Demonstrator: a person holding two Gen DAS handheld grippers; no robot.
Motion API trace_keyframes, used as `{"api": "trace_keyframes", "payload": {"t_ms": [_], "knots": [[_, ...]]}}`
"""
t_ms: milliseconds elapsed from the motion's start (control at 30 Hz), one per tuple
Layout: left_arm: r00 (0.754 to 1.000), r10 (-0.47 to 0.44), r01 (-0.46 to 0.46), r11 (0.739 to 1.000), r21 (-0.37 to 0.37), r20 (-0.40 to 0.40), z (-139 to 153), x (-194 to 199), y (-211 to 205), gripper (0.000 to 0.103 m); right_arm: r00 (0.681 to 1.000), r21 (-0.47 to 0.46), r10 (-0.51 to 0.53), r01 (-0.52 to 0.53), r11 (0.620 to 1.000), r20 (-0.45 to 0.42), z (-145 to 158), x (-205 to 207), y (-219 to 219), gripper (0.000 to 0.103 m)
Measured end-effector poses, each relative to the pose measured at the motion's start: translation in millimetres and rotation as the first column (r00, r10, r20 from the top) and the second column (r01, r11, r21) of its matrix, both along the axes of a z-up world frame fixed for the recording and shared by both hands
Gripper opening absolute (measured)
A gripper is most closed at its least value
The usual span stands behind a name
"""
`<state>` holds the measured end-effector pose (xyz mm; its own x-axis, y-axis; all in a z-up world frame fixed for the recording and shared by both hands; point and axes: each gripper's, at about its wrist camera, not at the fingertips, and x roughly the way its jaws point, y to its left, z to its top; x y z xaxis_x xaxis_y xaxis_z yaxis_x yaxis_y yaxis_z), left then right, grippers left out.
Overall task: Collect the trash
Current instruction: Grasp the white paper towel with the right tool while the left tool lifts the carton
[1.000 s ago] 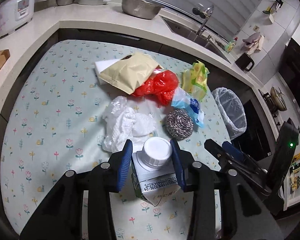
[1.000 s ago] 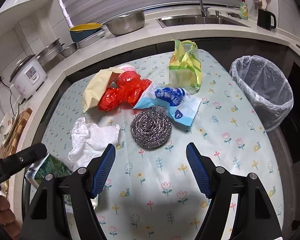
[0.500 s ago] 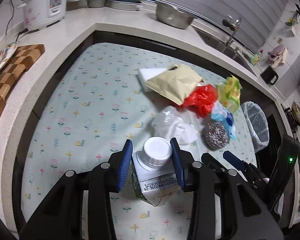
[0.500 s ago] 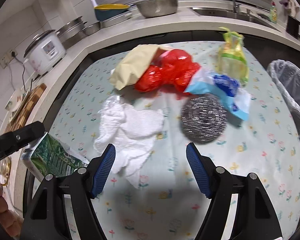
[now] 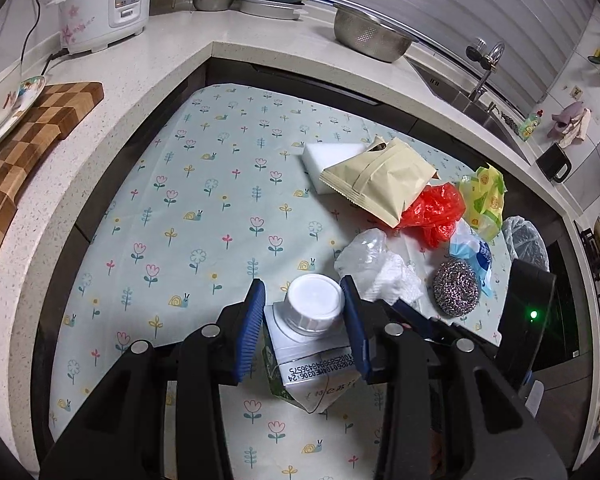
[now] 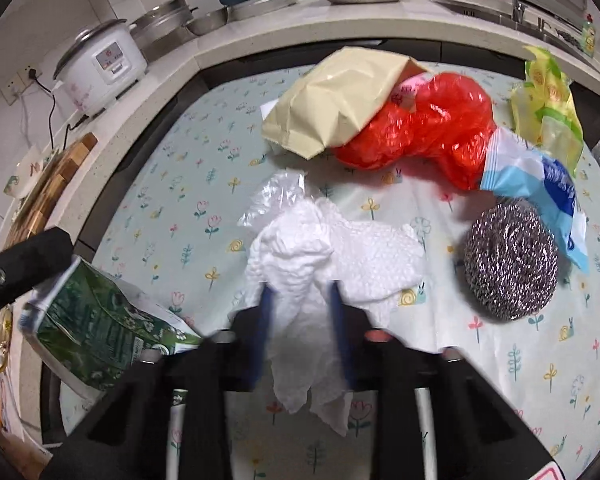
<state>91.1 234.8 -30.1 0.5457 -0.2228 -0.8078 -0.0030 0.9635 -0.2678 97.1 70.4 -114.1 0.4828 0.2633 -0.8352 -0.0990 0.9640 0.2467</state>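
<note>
Trash is the work item: a crumpled white paper towel [image 6: 324, 248] lies nearest, directly between the fingers of the right tool [image 6: 300, 328], whose jaws are closing on its lower folds. Motion blur hides whether the pads are pressing yet. The left tool [image 5: 303, 322] is pinching a milk carton [image 5: 312, 344] just below its white cap, carried clear above the tabletop [image 5: 204, 208].

Risks from here:
- The towel is thin and loosely folded. A grip on one outer layer is likely to let the rest unfurl and drag.
- A clear plastic film [image 6: 276, 196] touches the towel's far edge and may come up with it, or fall off on the way.
- The carton is gripped high on its neck, so a quick swing could tilt it out of the pads.

Further out lie a steel scourer [image 6: 510, 258], a blue-and-white wrapper [image 6: 540, 176], a red plastic bag [image 6: 432, 128], a beige pouch [image 6: 332, 100] and a yellow-green packet [image 6: 548, 104]. The lined bin [image 5: 526, 240] stands beyond the tabletop's far edge.
</note>
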Motion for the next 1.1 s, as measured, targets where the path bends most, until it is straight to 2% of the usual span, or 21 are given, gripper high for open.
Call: {"api": "trace_keyframes", "payload": {"t_ms": [233,567,867,1100], "knots": [[1.0,-0.02,0.02,1.0,0.001,0.005,1.5,-2.0,-8.6,0.037,0.993,0.0,-0.076,0.077,0.997,0.094,35.2,-21.3,-38.6,0.005],[0.995,-0.087,0.087,0.996,0.001,0.054,24.5,-12.9,-46.9,0.037,0.958,0.045,-0.185,0.18,0.983,0.22,98.6,-50.3,-100.0,0.005],[0.976,-0.192,0.192,0.981,0.009,0.106,51.7,-19.7,-110.2,0.037,0.909,0.074,-0.28,0.27,0.96,0.309,137.5,-82.5,-158.2,0.005],[0.945,-0.303,0.304,0.953,0.012,0.126,66.6,-16.7,-177.3,0.037,0.862,0.091,-0.37,0.362,0.928,0.347,154.6,-103.0,-214.8,0.005]]}}
